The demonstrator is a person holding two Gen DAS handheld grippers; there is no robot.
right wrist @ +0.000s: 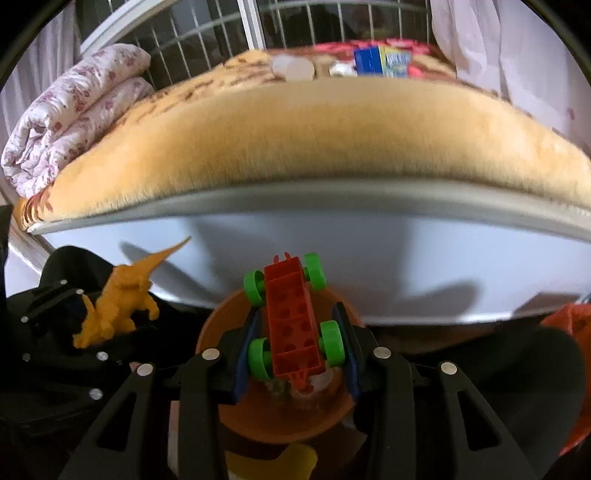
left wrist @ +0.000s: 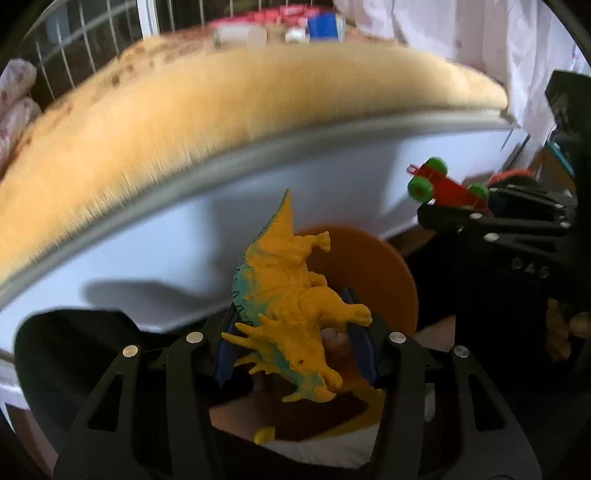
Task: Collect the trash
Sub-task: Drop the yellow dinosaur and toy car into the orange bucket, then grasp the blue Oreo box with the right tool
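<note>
Left gripper [left wrist: 295,347] clamps dinosaur [left wrist: 291,302]; right gripper [right wrist: 297,341] clamps car [right wrist: 293,321]

Beyond your jaws, the boxes [left wrist: 321,26] at the bed's [right wrist: 314,122] far edge blur unreadably; below them, the orange bowl's [right wrist: 280,421] contents stay indistinct.

Left hand-held gripper [left wrist: 295,354]: toy dinosaur [left wrist: 291,295] sits between its fingers, above the bowl [left wrist: 373,273].
Right hand-held gripper [right wrist: 295,343]: toy car [right wrist: 293,321] sits between its fingers, over the same bowl.
Side by side: dinosaur left of the car, both in front of the bed [right wrist: 295,147].
On the bed: folded quilt [right wrist: 74,114] at far left, boxes [right wrist: 380,61] at the far edge.
</note>
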